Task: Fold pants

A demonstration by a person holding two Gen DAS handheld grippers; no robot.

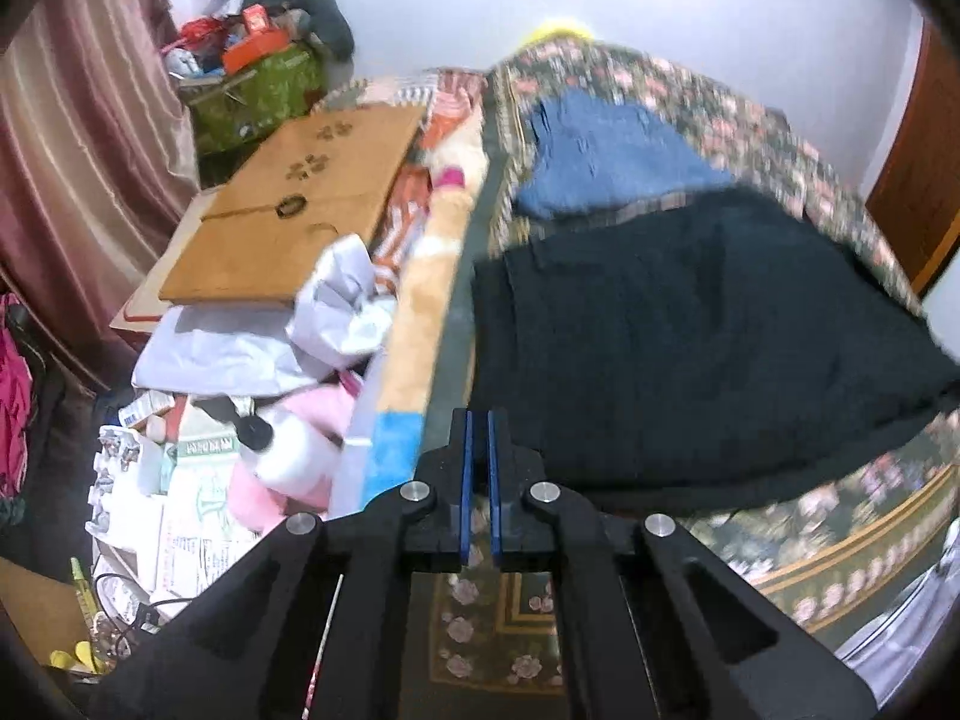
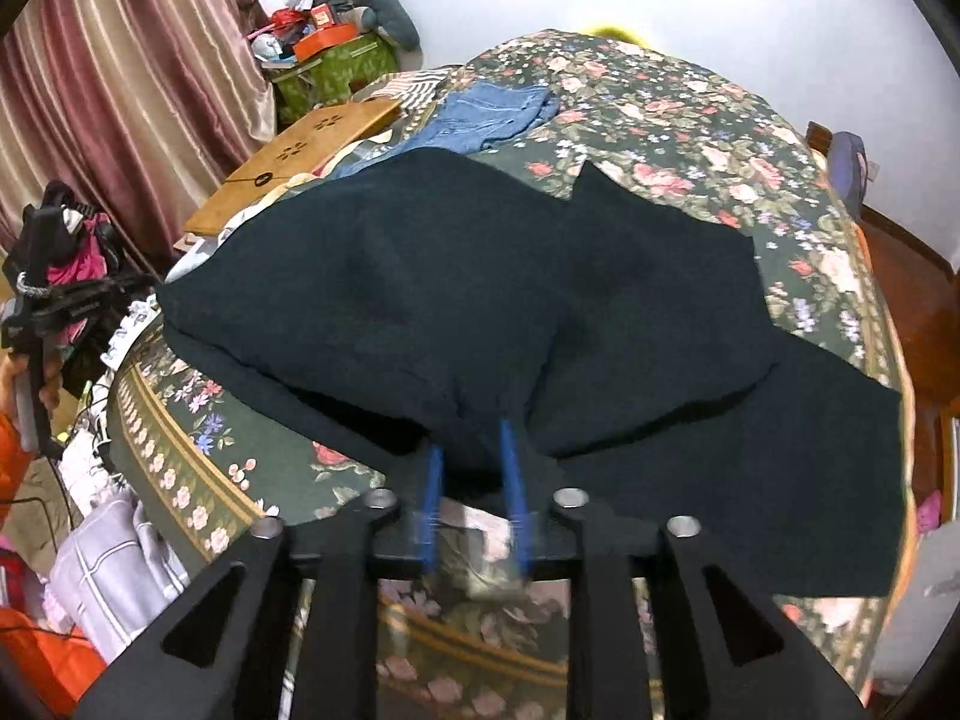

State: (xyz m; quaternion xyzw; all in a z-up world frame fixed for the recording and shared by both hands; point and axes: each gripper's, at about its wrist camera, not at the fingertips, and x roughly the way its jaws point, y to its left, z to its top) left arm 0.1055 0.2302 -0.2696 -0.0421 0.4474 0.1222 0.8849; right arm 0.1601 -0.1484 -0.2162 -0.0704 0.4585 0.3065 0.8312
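Along the left wall hung a striped maroon curtain point(image 1: 78, 120), and below it the floor beside the bed was a jumble: papers and small cartons whose printing was too blurred to read, a pink soft toy point(image 1: 300, 450), white crumpled sheets, and a flat wooden board point(image 1: 300, 204) with paw-print cutouts lying on top. Behind that stood a green box point(image 1: 258, 96) heaped with red and orange packets, no label legible.

The left gripper point(image 1: 479, 468) hung over the bed's near left edge, its blue pads pressed together with nothing between them. In the right wrist view, a hand holding that tool's handle was just visible at the far left, mostly cut off.

The dark pants point(image 2: 480, 300) lay spread across the floral bedspread point(image 2: 690, 132), their far right portion running out toward the bed's edge. Beyond them a folded blue denim garment point(image 2: 492, 111) was partly hidden by the dark cloth.

The right gripper point(image 2: 474, 468) sat at the pants' near hem, its blue pads blurred and parted, with a bunched fold of the dark fabric between them; whether they pressed on it I couldn't tell. At the far right, brown wooden furniture point(image 2: 912, 276) was cut off.
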